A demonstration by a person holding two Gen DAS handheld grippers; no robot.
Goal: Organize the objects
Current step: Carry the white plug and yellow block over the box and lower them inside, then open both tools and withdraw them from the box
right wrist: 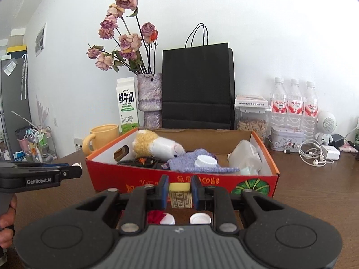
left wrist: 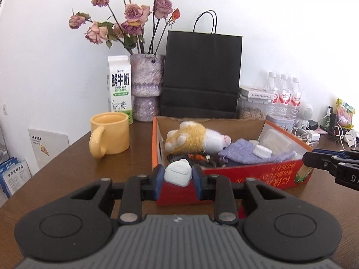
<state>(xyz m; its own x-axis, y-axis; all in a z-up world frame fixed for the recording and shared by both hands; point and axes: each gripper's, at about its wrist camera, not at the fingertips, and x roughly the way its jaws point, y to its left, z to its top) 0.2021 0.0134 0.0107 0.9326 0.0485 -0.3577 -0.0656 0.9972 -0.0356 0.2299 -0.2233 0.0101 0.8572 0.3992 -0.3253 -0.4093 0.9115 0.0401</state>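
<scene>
My left gripper [left wrist: 177,177] is shut on a small white rounded case [left wrist: 178,174], held just in front of the near wall of a red cardboard box [left wrist: 258,174]. My right gripper [right wrist: 179,190] is shut on a small yellow block with a printed label [right wrist: 180,196], also before the red cardboard box [right wrist: 139,179]. Inside lie a yellow and white plush toy [left wrist: 193,139], a purple knitted cloth [left wrist: 244,152], a white cap [right wrist: 205,161] and a clear plastic container [right wrist: 245,155]. The right gripper [left wrist: 325,159] enters the left view from the right edge.
A yellow mug [left wrist: 111,134], a milk carton [left wrist: 119,87], a vase of dried roses [left wrist: 147,85] and a black paper bag [left wrist: 202,74] stand behind the box. Water bottles [right wrist: 294,109], a tin [right wrist: 287,139], earphones and chargers [right wrist: 314,154] crowd the right. Two white caps [right wrist: 199,219] lie under the right gripper.
</scene>
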